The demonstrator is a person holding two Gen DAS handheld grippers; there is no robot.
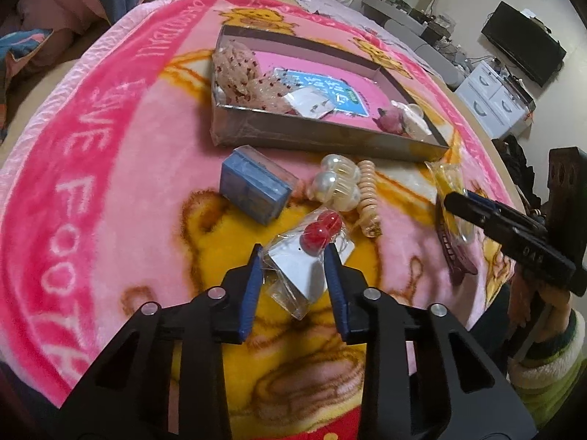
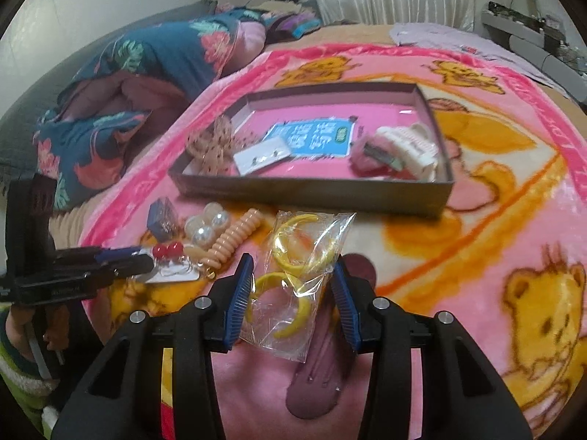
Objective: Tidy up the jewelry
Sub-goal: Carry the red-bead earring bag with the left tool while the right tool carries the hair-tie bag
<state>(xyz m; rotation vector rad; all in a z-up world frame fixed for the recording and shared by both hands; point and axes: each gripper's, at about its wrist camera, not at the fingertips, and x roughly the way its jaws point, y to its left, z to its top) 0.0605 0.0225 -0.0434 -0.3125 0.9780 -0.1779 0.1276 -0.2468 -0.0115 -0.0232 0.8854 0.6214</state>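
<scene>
A shallow box with a pink floor lies on the blanket and holds a beaded pouch, an earring card, a blue card and hair clips. In front of it lie a blue box, pearl clips, a peach coil tie, a bagged red-bead earring card and a bag of yellow hoops. My left gripper is open, its fingers either side of the red-bead card. My right gripper is open around the yellow hoop bag, above a mauve hair clip.
A pink bear-print blanket covers the bed. Folded floral bedding lies at the far left in the right wrist view. White drawers and electronics stand beyond the bed's right edge.
</scene>
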